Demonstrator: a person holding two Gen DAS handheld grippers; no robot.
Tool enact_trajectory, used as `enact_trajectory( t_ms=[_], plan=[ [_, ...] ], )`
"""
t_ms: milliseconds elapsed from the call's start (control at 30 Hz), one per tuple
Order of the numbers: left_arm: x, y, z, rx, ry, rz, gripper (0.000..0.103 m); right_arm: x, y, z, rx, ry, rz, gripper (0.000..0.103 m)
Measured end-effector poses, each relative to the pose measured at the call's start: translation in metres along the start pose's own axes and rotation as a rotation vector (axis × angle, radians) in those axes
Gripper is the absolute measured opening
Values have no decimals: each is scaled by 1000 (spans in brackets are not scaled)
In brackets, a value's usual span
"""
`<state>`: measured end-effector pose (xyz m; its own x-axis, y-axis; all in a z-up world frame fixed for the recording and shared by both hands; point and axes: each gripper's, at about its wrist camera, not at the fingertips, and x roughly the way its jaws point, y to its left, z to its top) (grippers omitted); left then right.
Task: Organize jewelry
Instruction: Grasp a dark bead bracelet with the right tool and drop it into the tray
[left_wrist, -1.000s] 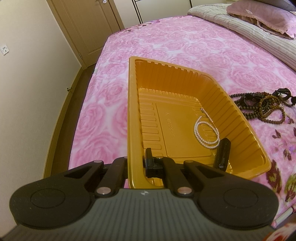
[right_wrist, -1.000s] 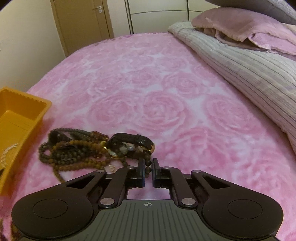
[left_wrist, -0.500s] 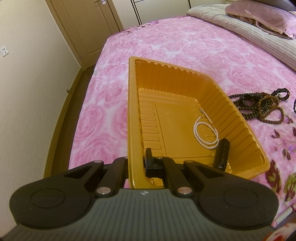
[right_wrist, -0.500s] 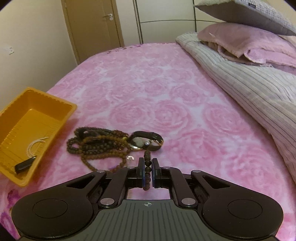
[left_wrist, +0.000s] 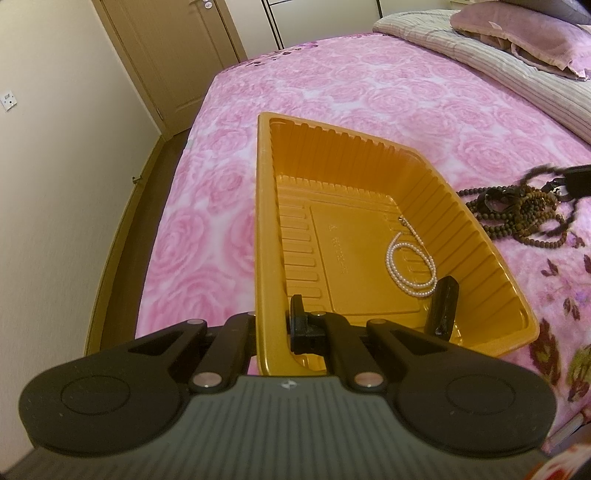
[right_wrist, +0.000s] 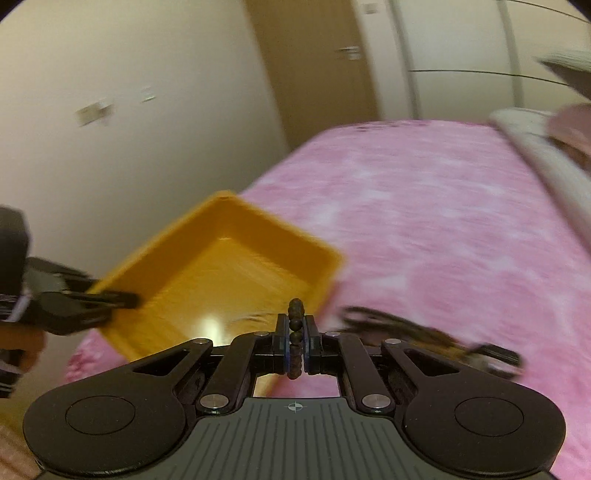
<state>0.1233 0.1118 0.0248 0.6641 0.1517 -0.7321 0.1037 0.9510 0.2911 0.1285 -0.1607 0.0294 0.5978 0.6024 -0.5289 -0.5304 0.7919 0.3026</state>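
Observation:
An orange plastic tray lies on the pink rose bedspread. My left gripper is shut on its near left wall. A white pearl necklace and a small black object lie inside. A pile of brown bead strands lies right of the tray. My right gripper is shut on a dark bead bracelet, lifted near the tray's right edge. It shows at the left wrist view's right edge. The view is blurred.
The bed's left edge drops to a dark floor beside a cream wall. A wooden door stands beyond. A striped quilt and a pink pillow lie at the far right. My left gripper shows in the right wrist view.
My right gripper has lifted the dark bead bracelet off the pile and swung left toward the tray. The left gripper and tray have stayed still.

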Motion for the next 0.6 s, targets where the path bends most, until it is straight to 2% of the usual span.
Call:
enact_trajectory(
  t_ms=[167, 333, 433, 467, 567, 600],
  plan=[
    [0, 0, 0, 0, 1, 0, 3, 39, 40, 7, -44, 30, 110, 7],
    [0, -1, 0, -1, 0, 0, 3, 64, 51, 7, -8, 66, 225, 7],
    [-1, -2, 0, -1, -3, 0, 3, 73, 50, 5, -15, 73, 202, 8],
    [-1, -2, 0, -1, -3, 1, 3, 75, 47, 4, -13, 73, 183, 13],
    [-1, -3, -1, -1, -4, 1, 3, 68, 35, 2, 14, 49, 140, 45],
    [-1, -3, -1, -1, -4, 1, 3, 63, 29, 1, 23, 37, 124, 46]
  ],
)
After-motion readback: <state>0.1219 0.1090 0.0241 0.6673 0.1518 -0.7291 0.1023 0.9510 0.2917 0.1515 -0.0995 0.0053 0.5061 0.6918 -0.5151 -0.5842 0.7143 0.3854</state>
